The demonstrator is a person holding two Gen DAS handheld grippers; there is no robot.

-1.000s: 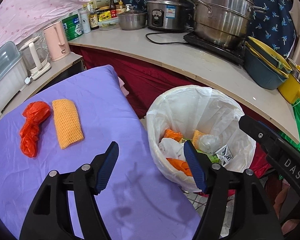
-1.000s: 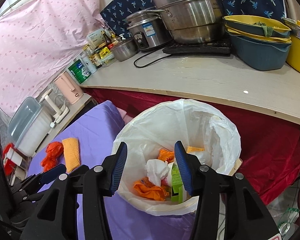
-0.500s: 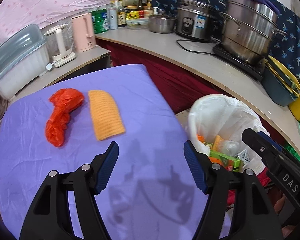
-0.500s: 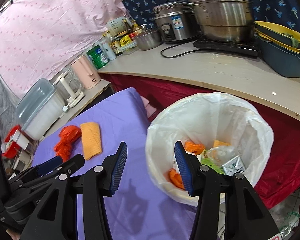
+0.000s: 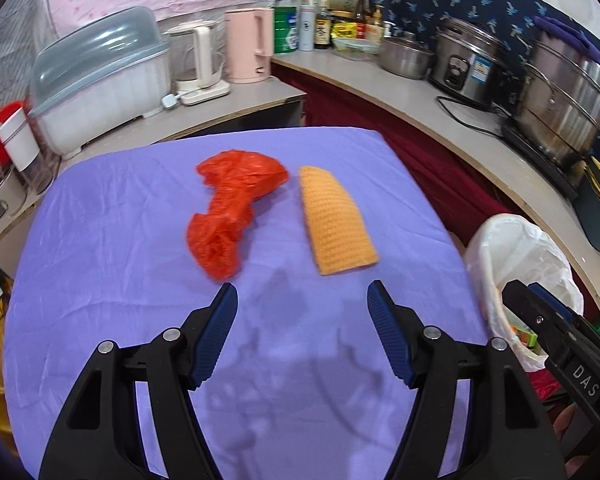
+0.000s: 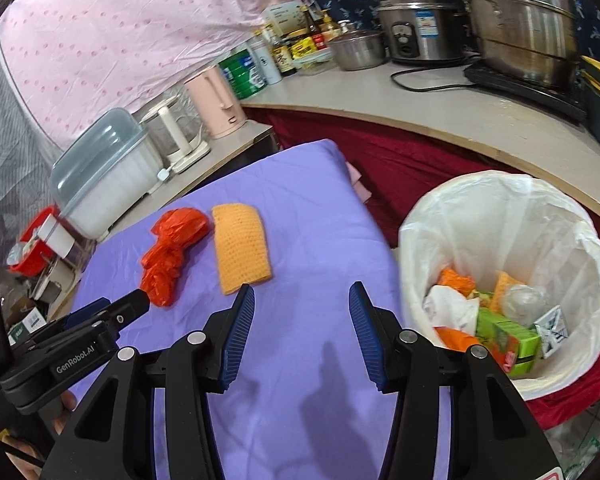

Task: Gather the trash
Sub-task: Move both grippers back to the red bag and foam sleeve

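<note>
A crumpled red plastic bag [image 5: 230, 210] and an orange foam net sleeve [image 5: 336, 220] lie side by side on the purple-covered table [image 5: 120, 260]. My left gripper [image 5: 302, 300] is open and empty, just short of both. My right gripper [image 6: 302, 296] is open and empty over the table's right part, with the red bag [image 6: 172, 248] and orange sleeve [image 6: 240, 248] ahead to its left. The white-lined trash bin [image 6: 540, 208] stands to the right off the table, holding cartons, paper and orange scraps. It also shows in the left wrist view [image 5: 512, 248].
A curved counter [image 5: 440, 120] behind holds steel pots [image 5: 560, 100], a rice cooker [image 5: 466, 68], bottles and a pink kettle [image 5: 248, 48]. A covered dish rack [image 5: 100, 80] stands at the far left. A red cloth hangs below the counter.
Both grippers have swung left from above the bin to over the purple table. The red bag and orange sleeve now sit ahead of the left gripper. Both stayed open.
</note>
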